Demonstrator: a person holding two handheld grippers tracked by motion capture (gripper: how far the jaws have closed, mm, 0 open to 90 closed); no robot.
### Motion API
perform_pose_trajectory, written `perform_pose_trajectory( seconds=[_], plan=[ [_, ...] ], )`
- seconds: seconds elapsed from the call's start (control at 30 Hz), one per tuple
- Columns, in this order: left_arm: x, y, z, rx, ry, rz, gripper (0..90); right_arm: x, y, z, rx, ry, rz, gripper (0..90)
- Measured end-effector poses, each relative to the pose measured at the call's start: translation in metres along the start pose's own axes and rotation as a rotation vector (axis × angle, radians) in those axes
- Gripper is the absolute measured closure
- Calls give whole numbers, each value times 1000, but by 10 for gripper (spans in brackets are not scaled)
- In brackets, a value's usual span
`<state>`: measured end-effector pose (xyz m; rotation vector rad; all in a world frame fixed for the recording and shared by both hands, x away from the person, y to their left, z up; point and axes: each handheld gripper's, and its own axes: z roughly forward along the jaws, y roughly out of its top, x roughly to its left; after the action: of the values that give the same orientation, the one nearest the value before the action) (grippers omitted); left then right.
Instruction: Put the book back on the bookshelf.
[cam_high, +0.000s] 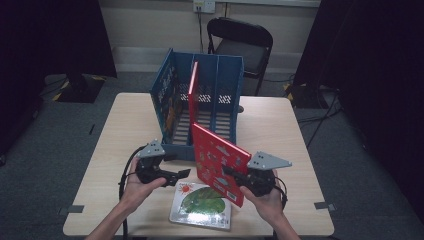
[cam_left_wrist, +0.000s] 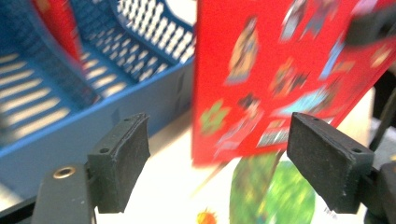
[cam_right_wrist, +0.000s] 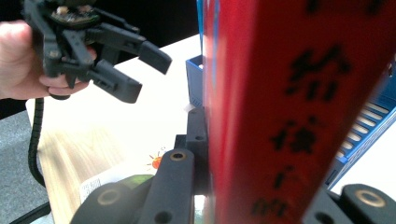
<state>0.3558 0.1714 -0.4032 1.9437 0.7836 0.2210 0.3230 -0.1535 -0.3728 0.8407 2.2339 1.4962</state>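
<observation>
Between the right tongs (cam_high: 235, 175), the red book (cam_high: 220, 162), upright.

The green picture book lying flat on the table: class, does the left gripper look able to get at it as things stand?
Probably yes. The left gripper is open and empty, beside the green picture book, with bare table between; the red book stands upright to the side.

Curtained recording room, folding chair (cam_high: 245, 45)
</observation>
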Motion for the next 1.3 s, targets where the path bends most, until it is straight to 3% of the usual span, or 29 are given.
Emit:
perform_pose_trajectory(
  seconds=[0.1,0.23,0.4,0.47,0.6,0.63,0.7,0.8,0.97,1.3],
  plan=[
    [6,-9,-5,15,24,-13,208,1,3,2,4,0,-1,805],
    [16,-20,-5,18,66,-62,208,2,6,5,3,-3,3,805],
    [28,-31,-10,31,75,-91,203,3,10,5,1,7,2,805],
    [32,-34,-11,34,115,-93,202,3,11,4,-4,10,2,805],
    [39,-43,-14,46,155,-106,183,4,14,1,-9,11,5,805],
    [40,-45,-14,52,157,-97,185,4,14,-1,-11,10,4,805],
    [43,-48,-15,48,159,-121,182,4,15,-2,-14,14,5,805],
    [44,-49,-15,43,193,-117,180,4,18,-5,-21,19,11,805],
    [44,-50,-11,80,198,-103,180,6,24,-10,-37,22,-4,805],
    [43,-51,-10,78,193,-94,168,5,45,-19,-93,5,-15,805]
  ],
)
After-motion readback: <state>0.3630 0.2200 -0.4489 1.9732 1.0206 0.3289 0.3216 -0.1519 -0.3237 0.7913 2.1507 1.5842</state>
